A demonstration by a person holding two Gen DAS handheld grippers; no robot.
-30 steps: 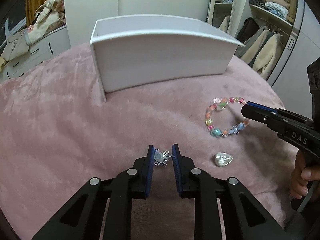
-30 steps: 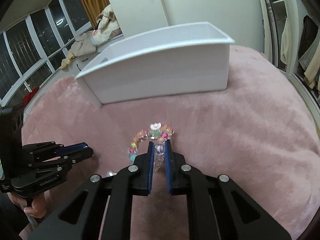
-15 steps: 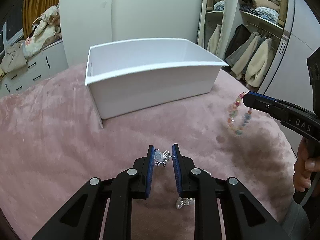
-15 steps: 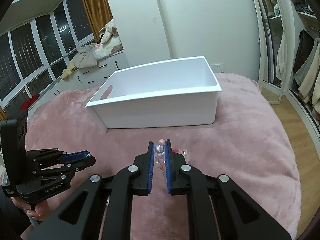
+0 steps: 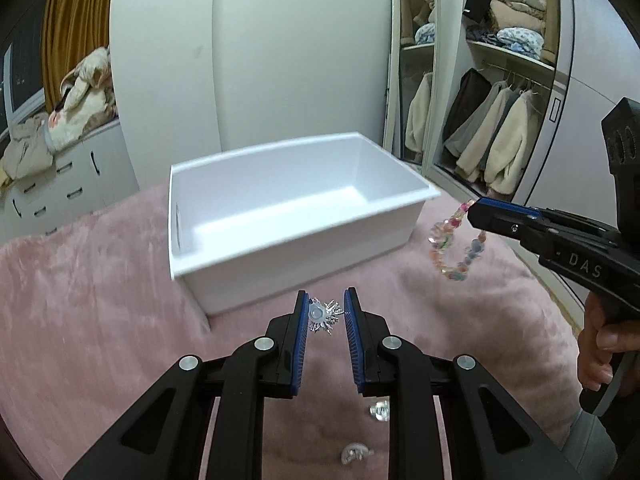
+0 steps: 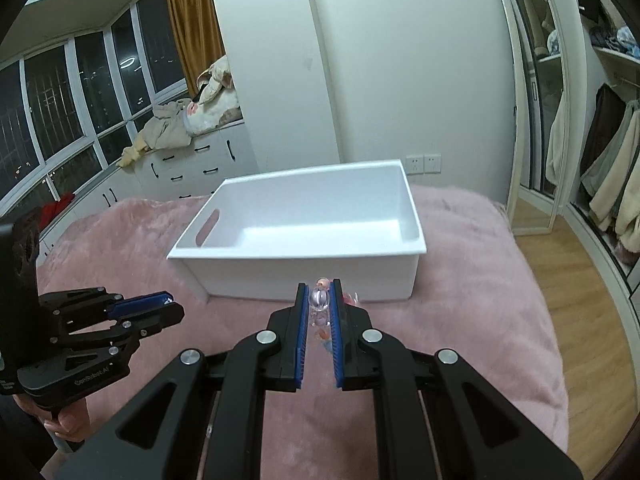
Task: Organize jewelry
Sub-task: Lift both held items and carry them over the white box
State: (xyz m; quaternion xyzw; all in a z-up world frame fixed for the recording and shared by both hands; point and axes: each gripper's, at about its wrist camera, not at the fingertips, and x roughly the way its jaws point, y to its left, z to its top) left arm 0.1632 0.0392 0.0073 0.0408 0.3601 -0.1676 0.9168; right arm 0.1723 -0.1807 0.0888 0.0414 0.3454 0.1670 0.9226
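In the left wrist view, the left claw is pinched on a spiky silver brooch, held in the air above the pink plush bed cover. At 12 o'clock from it sits the white bin, open-topped with nothing inside it. At 2 o'clock the right claw clamps a pastel beaded bracelet that hangs free beside the bin's right corner. Two small silver pieces lie on the cover at 6 o'clock, partly hidden by the claw's arms. An open wardrobe with coats and a mirror stands at 1 o'clock.

In the right wrist view, the right claw is closed narrow on the bracelet's beads, just short of the bin's near wall. The left claw is at 9 o'clock. Dark windows, white drawers piled with clothes and a wooden floor surround the bed.
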